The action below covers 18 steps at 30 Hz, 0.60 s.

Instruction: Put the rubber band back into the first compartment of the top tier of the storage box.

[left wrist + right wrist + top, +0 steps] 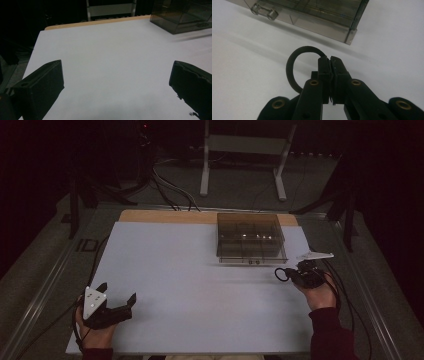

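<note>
Clamped tight, the right gripper (pixel 331 62) pinches a black rubber ring (pixel 293 67) between its 2 jaws, and the ring's loop curves out to one side of the closed tips. From the high view, this gripper (pixel 295 272) hangs over the white table (pixel 200 290) near its right edge, just in front of the smoky clear plastic box (pixel 250 237), with the ring (pixel 281 274) apart from the box. Near the table's front left corner, the left gripper (pixel 116 296) has its jaws spread wide with nothing between them, well apart from ring and box.
</note>
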### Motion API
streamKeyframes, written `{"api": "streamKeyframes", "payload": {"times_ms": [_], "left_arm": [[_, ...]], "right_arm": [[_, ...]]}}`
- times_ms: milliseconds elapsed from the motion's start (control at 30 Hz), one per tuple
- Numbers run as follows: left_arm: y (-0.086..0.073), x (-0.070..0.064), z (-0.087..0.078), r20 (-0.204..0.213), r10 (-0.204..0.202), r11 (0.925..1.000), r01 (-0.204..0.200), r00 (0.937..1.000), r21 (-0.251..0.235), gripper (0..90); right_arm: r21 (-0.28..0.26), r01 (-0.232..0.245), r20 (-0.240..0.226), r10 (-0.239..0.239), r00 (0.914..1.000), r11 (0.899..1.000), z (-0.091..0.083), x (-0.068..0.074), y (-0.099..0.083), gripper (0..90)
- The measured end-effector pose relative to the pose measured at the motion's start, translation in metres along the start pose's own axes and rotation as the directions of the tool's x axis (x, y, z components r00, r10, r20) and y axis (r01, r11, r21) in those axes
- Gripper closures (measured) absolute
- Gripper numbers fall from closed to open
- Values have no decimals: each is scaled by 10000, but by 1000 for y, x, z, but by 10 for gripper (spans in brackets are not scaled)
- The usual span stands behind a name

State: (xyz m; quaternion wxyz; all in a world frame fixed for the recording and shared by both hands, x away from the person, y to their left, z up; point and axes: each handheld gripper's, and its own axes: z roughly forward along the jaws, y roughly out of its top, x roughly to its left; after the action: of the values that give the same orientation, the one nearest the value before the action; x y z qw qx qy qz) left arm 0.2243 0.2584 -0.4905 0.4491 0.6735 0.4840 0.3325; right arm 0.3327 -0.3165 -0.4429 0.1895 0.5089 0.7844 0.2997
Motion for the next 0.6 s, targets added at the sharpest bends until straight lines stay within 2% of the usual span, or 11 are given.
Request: {"api": "streamKeyframes", "payload": {"times_ms": [600], "left_arm": [[-1,0,1,-56,31,10000,-31,10000,24,5]], "right_arm": [[-269,180,-61,-182,9998,9995,-5,9,16,879]]}}
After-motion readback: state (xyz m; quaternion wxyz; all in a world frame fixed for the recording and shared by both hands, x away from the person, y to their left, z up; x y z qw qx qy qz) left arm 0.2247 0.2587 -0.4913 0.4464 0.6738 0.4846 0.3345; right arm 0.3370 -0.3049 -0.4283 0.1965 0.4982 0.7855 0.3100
